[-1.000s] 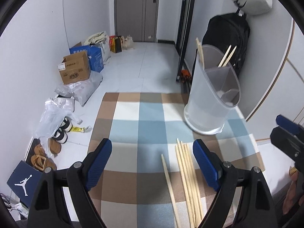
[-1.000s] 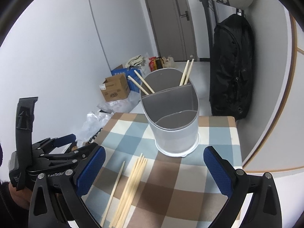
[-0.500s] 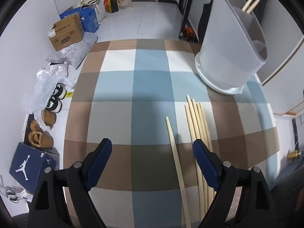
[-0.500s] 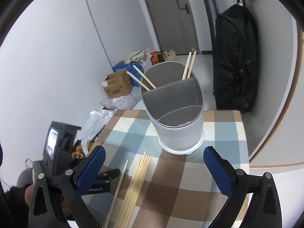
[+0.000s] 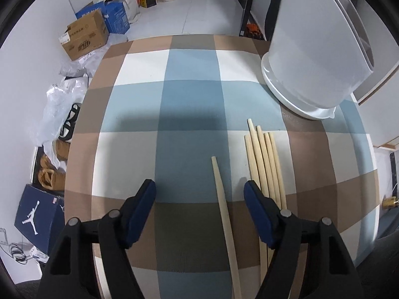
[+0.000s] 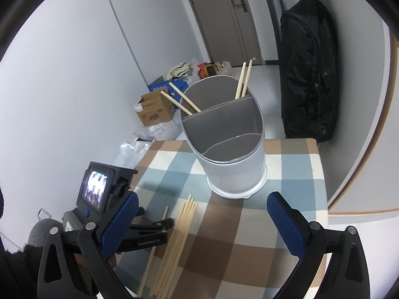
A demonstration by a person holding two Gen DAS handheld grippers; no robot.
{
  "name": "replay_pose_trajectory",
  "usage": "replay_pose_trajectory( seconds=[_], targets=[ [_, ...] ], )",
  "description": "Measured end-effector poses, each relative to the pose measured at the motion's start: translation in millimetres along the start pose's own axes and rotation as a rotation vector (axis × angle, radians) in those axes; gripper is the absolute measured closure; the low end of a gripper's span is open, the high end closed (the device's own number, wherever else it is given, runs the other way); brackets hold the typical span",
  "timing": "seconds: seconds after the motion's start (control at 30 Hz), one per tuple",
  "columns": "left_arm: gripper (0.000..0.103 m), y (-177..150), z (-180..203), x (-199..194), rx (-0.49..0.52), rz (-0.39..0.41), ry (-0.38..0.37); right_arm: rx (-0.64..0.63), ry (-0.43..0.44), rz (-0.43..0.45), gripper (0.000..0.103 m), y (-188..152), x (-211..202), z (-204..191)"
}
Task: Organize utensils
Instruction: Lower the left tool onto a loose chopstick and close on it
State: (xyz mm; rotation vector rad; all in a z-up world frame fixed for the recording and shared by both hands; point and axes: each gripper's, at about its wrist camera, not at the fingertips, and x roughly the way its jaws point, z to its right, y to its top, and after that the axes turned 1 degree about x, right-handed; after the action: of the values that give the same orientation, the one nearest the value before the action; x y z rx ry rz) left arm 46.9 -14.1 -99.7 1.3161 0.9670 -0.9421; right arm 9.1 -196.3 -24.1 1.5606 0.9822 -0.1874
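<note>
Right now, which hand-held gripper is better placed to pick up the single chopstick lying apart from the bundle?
Left. The left hand-held gripper is open low over the tablecloth, with the single chopstick between its fingers. The right hand-held gripper is open, higher up, facing the utensil holder.

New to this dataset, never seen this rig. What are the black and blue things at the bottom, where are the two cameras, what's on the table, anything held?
No robot here: a person holds a pair of tongs in each hand, with a fisheye camera on each looking forward along the fingers. The left view looks down over the left tongs, the right view over the right tongs. Both stand open and hold nothing. On the checked tablecloth lie a bundle of chopsticks and a single chopstick apart from it, which sits between the left tongs' fingers, not gripped. The grey divided holder stands upright with four chopsticks already in its back section.
</note>
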Motion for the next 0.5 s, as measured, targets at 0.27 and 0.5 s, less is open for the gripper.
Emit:
replay_pose_trajectory(
  seconds=[0.27,0.5],
  targets=[
    [0.053,4,5,-2,0.029,0.022,-0.009,-0.022,-0.022,0.011,0.0,-2,-7,3],
    [0.101,7,7,0,0.043,0.036,-0.034,0.02,-0.032,0.005,0.0,-3,-10,15]
  ],
)
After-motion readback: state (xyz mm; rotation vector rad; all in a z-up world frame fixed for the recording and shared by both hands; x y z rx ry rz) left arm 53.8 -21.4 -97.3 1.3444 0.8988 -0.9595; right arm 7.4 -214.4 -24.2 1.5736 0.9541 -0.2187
